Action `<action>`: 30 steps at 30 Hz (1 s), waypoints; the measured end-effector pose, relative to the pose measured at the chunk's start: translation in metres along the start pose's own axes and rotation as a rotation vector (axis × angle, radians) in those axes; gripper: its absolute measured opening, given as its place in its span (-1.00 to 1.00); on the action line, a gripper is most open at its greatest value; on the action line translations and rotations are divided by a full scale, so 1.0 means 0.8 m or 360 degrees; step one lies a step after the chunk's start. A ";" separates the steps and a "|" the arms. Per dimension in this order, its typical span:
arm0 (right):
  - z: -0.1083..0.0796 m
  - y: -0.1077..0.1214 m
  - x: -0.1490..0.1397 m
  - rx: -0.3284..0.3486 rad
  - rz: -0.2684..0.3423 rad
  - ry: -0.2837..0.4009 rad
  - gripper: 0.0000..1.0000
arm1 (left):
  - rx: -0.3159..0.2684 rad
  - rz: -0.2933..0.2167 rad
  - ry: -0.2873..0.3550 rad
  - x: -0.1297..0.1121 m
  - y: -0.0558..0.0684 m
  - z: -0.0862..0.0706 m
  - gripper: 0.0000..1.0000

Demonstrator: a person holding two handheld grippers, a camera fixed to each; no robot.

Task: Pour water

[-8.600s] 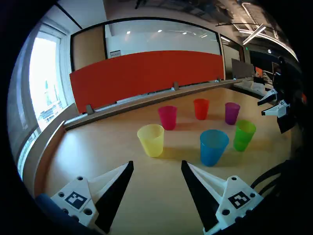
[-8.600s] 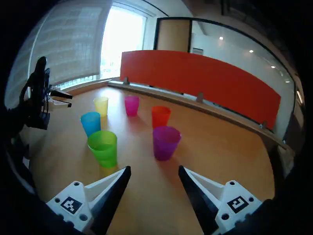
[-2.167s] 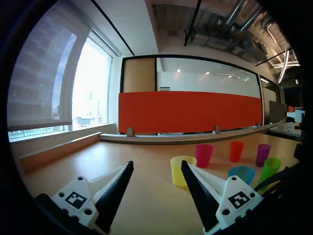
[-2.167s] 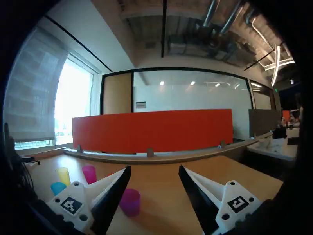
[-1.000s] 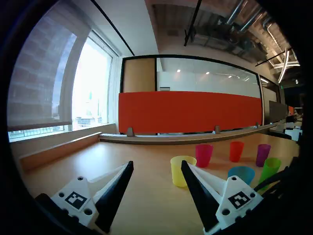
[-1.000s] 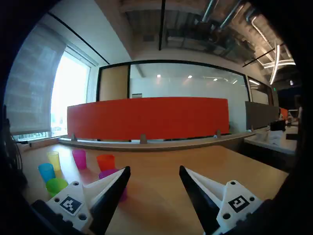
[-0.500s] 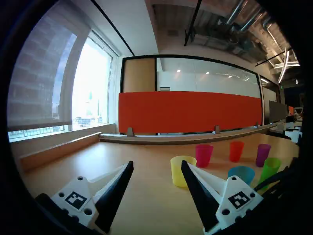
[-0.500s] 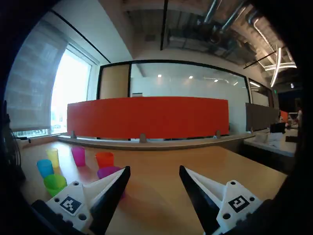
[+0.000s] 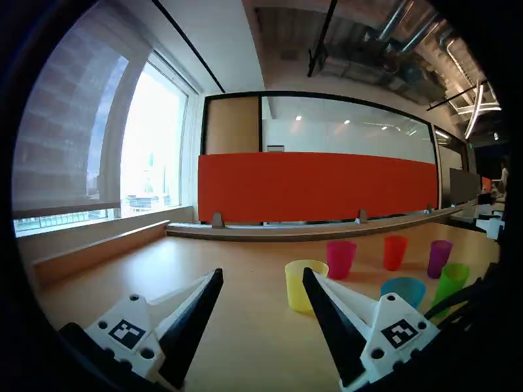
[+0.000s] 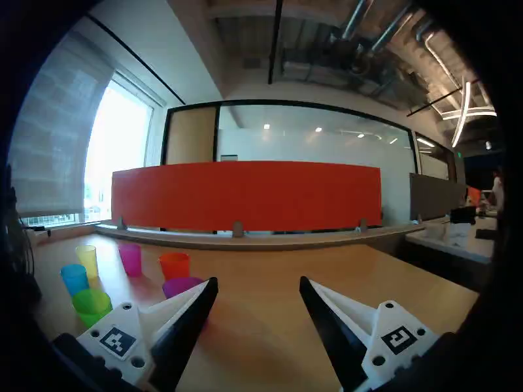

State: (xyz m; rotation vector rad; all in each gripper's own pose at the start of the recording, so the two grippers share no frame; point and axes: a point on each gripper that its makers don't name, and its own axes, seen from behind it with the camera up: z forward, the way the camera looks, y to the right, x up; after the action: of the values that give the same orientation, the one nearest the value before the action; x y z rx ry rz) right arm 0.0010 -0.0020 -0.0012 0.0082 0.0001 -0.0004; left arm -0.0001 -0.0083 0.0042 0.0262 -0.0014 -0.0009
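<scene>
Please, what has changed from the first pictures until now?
The left gripper and the right gripper both dropped and levelled: they looked down on the table, now along it. Nothing gripped or released; fingers open, empty. The yellow cup, pink cup, orange cup, purple cup, green cup and blue cup kept their arrangement.

A long wooden table (image 9: 252, 261) is bounded by an orange partition (image 9: 314, 186); daylight is admitted through a tall window (image 9: 150, 150), and pipes (image 9: 399, 29) are exposed overhead.
</scene>
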 end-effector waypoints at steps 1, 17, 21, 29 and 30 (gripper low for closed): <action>0.000 0.000 0.000 0.0000 0.0000 0.0000 0.94 | 0.0000 0.0001 0.0000 0.000 0.000 0.000 0.80; 0.000 0.000 0.001 -0.0003 0.0001 -0.0002 0.95 | 0.0000 0.0000 0.0000 0.000 0.000 0.001 0.80; 0.000 0.000 0.001 -0.0003 0.0001 -0.0002 0.99 | 0.0000 0.0001 0.0000 0.000 0.001 0.001 0.80; 0.000 0.000 0.001 -0.0003 0.0001 -0.0002 0.99 | 0.0000 0.0001 0.0000 0.000 0.001 0.000 0.80; 0.000 0.000 0.001 -0.0003 0.0001 -0.0002 0.99 | 0.0000 0.0001 0.0000 0.000 0.001 0.000 0.80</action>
State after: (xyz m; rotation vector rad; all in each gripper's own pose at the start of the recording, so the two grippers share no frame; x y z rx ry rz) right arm 0.0017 -0.0021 -0.0009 0.0064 -0.0013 0.0002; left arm -0.0001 -0.0074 0.0045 0.0262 -0.0016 -0.0005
